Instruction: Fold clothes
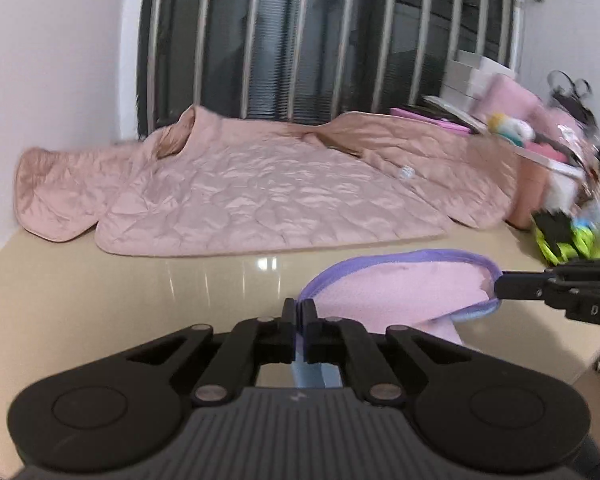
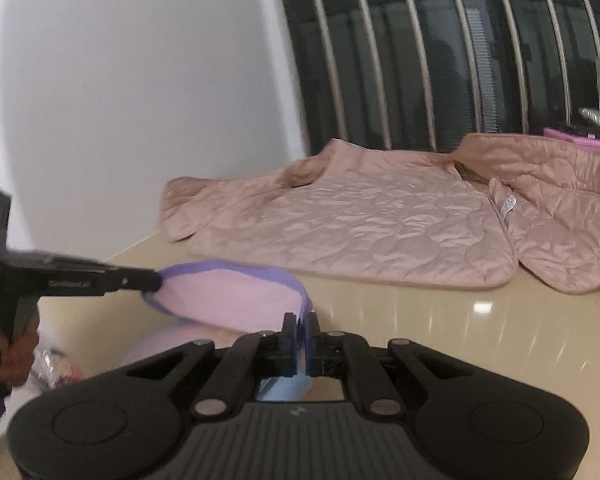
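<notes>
1. A shiny tan bench (image 1: pixel 140 288) stands by a white wall (image 1: pixel 52 60) and a dark window with pale bars (image 1: pixel 300 40).
2. The left tool (image 1: pixel 299 312) is pressed together – it pinches the purple edge of a small pink cloth (image 1: pixel 400 292). The right tool (image 2: pixel 299 326) is pressed together too, and it pinches the same purple edge at another spot.
3. The small pink cloth hangs between the two tools, just above the bench. Its long way runs from one tool to the other, side to side. More of it, with some blue, droops down below the tools.
4. Both tools are right at the cloth, so neither is nearer. I think the next move is to bring one held edge over to meet the other side, or to lay it flat first.
5. In front of the tools the bench is bare – good room to lay the cloth.
6. Farther back lies a big pink quilted jacket (image 1: pixel 260 196), spread open, well apart from the small cloth.
7. On the right side of the bench, a pile of bright toys and boxes (image 1: pixel 560 152) sits close, so there is less room that way.
</notes>
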Tool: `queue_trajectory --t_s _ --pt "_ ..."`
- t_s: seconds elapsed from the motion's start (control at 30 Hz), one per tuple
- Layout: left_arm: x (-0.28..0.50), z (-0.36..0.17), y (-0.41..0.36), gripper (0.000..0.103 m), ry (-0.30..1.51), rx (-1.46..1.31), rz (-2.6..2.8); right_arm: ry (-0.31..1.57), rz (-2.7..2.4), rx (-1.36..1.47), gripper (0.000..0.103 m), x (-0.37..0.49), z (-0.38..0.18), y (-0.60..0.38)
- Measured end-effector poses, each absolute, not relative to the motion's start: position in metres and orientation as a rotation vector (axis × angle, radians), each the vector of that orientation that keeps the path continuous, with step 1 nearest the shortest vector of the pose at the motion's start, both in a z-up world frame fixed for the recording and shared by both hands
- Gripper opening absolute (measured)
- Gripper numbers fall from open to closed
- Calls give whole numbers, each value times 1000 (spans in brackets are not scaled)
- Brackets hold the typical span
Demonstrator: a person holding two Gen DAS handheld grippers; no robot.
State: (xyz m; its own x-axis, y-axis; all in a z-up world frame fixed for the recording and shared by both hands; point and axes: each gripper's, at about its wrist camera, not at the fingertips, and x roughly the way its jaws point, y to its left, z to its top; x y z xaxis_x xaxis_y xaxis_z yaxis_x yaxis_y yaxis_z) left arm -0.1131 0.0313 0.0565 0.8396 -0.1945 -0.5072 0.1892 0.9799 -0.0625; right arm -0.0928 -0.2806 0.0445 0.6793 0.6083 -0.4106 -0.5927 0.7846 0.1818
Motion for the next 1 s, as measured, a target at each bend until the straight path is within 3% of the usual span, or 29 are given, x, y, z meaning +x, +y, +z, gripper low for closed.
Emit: queue_trajectory --t_s 0.3,0.4,0.43,0.5,0.53,0.6,0.67,0.73,0.87,1.0 --pt "-161 21 29 3 614 0 -71 426 772 -115 4 -166 15 -277" --pt "-162 26 37 8 610 -43 -62 390 805 -190 6 -185 16 -270" --pt "-162 31 38 13 600 -62 -84 364 809 -175 17 -190 20 -271" --pt "-158 40 38 35 583 -97 -128 311 793 -115 37 -195 31 -277" --pt "-155 44 37 47 578 -114 -149 297 792 -82 40 -195 34 -279" --pt "-145 49 34 49 573 -145 -167 300 803 -12 40 -190 39 -280" --pt "-132 54 30 65 572 -187 -181 322 779 34 40 -183 39 -273" --pt "-120 54 22 71 575 -184 -218 354 727 65 40 -173 36 -260" --pt "-106 42 -4 71 658 -67 -166 450 712 -17 37 -162 21 -221" --pt "-109 29 3 71 695 -98 -147 372 810 -80 35 -187 17 -210"
